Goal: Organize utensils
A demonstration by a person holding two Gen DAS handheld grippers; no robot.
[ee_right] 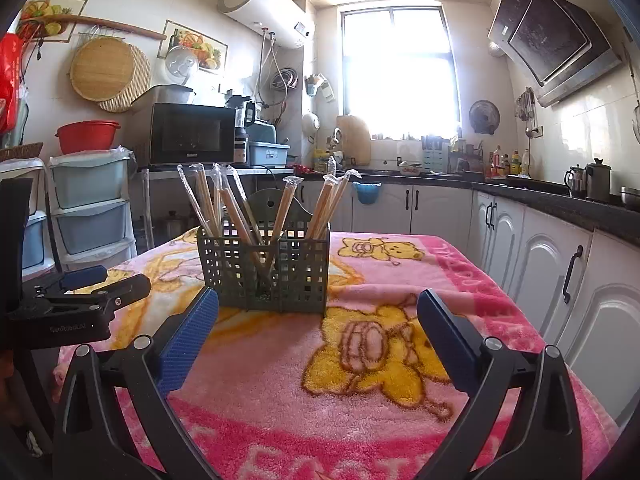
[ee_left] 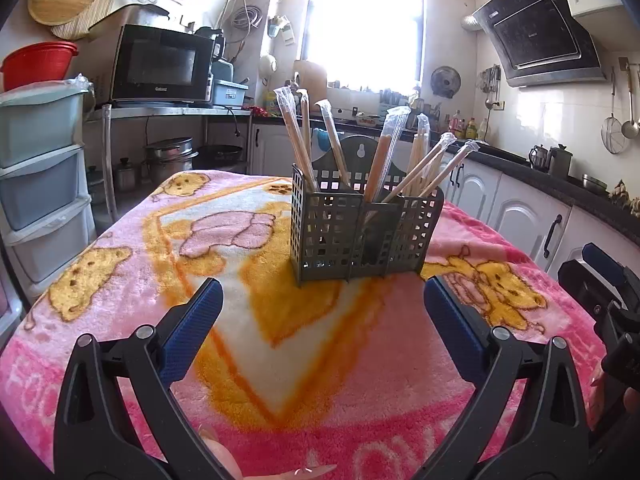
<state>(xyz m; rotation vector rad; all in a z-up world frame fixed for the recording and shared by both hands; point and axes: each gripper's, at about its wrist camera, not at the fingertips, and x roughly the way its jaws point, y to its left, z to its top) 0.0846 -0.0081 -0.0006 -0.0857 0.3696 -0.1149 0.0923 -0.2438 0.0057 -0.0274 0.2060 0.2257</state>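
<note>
Jaws of the left gripper are spread wide with nothing between them, only blanket seen in the gap; those of the right gripper are likewise released and empty. At twelve o'clock from each gripper, near but untouched, the grey slotted utensil holder is stood upright on the table. Wrapped chopsticks are leaned in its compartments, fanned outward. Open blanket is left on all sides of the holder. The pink bear-print blanket is draped over the table edges. At three o'clock white cabinets are set close beside the table; at ten o'clock a microwave is seen.
</note>
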